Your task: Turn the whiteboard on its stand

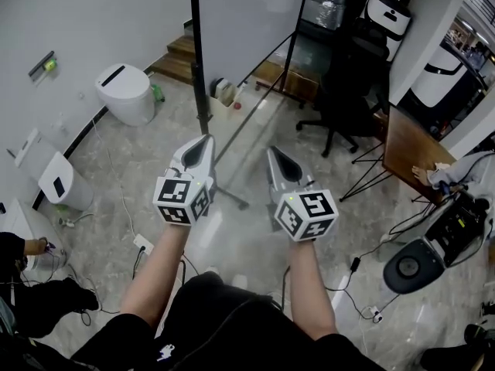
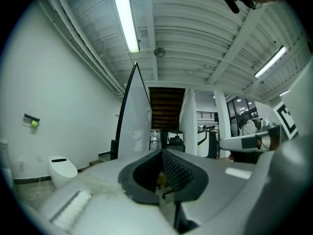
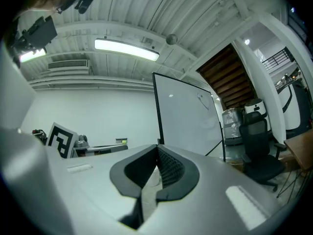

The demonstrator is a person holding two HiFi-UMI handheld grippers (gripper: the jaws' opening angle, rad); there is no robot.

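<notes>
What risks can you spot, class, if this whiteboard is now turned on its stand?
The whiteboard may swing into the office chair near it. Cables and a power strip lie on the floor near the person; a step could snag them. The left gripper and right gripper are shut, so a push with closed tips might slip off the frame.

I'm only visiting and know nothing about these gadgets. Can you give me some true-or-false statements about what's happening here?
1. The left gripper and the right gripper are both closed and hold nothing. True.
2. The left gripper is clamped on the whiteboard. False: it is short of the board, touching nothing.
3. A black office chair stands right of the whiteboard. True.
4. The whiteboard lies flat on the floor. False: it stands upright on its stand.
5. The white toilet sits on a table. False: it is on the floor by the wall.
</notes>
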